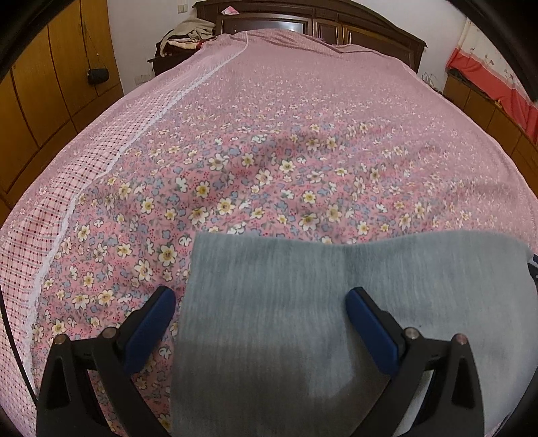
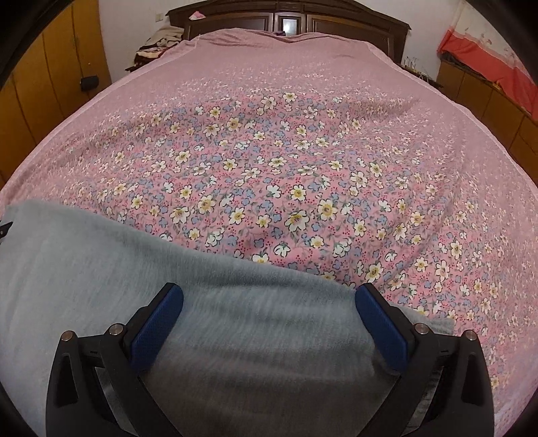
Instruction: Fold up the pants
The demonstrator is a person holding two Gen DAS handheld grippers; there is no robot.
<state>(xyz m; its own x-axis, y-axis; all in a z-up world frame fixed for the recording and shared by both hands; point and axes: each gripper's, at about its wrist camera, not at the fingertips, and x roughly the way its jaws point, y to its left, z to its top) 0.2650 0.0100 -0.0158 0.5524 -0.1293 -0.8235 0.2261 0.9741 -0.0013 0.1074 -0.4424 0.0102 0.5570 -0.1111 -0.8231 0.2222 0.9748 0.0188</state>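
Observation:
Grey knit pants (image 1: 302,302) lie flat on the near part of a bed with a pink flowered cover (image 1: 269,151). My left gripper (image 1: 260,301) is open above their left edge: its left finger stands over the bedcover, its right finger over the cloth. In the right wrist view the same pants (image 2: 134,269) spread from the left to under my right gripper (image 2: 269,297). That gripper is open too, both blue pads (image 2: 158,326) over the grey cloth near its right end. Neither holds anything.
The bedcover (image 2: 285,151) runs far ahead to a dark wooden headboard (image 2: 285,13). Wooden wardrobes (image 1: 40,101) stand on the left, a low cabinet with red cloth (image 1: 497,87) on the right. A pile of clothes (image 1: 188,37) sits by the headboard's left.

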